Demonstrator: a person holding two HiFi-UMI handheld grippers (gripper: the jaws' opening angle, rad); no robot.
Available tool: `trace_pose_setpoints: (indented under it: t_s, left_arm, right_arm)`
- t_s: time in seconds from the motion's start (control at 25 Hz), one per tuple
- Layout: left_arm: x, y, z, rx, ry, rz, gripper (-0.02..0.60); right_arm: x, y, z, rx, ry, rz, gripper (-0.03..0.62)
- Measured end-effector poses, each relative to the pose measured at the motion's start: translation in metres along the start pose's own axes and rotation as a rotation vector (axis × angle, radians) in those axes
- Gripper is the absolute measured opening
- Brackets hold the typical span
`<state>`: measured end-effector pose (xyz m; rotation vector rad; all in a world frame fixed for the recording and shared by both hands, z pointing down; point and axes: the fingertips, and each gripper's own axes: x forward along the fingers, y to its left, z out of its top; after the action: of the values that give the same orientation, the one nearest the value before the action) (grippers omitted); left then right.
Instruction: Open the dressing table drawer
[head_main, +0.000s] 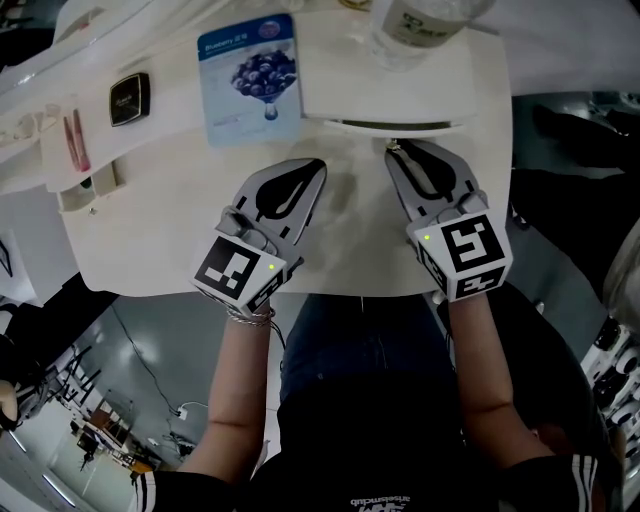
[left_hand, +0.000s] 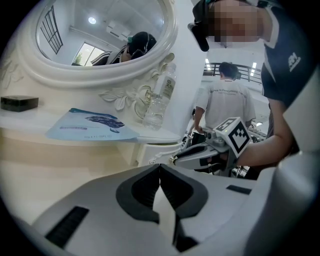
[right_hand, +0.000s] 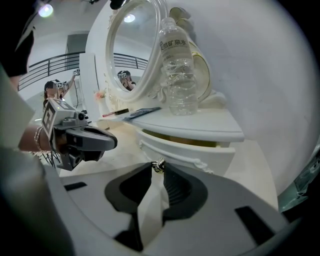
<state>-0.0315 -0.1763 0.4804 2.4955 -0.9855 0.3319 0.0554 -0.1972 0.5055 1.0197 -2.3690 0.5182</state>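
White painted drawer (right_hand: 186, 150), small and curved at the front, sits at the back right of the table (head_main: 180, 235), under a raised shelf (head_main: 400, 88). A thin gap shows along its top. It looks light and stiff, likely to slide straight out. The only hold is a tiny metal knob (right_hand: 158, 164) at its middle, which is hard and probably slippery.

The right gripper (right_hand: 158, 171) is nearly closed, its tips pinching that knob. The left gripper (left_hand: 160, 167) rests nearer the table's front edge, closed and empty.

A clear water bottle (right_hand: 177, 75) stands on the shelf; its label has Chinese print too small to read. At the back middle lies a blue packet (head_main: 248, 75) picturing blueberries, apparently headed "Blueberry". An oval mirror (right_hand: 132, 50) rises behind.
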Motion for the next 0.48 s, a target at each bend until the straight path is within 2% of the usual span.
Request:
trace_pose_setpoints:
  t_s: [0.48]
  left_arm:
    - [-0.008, -0.013, -0.003, 0.005, -0.013, -0.007, 0.018]
  right_arm:
    - [-0.01, 0.011, -0.01, 0.0, 0.006, -0.003, 0.089]
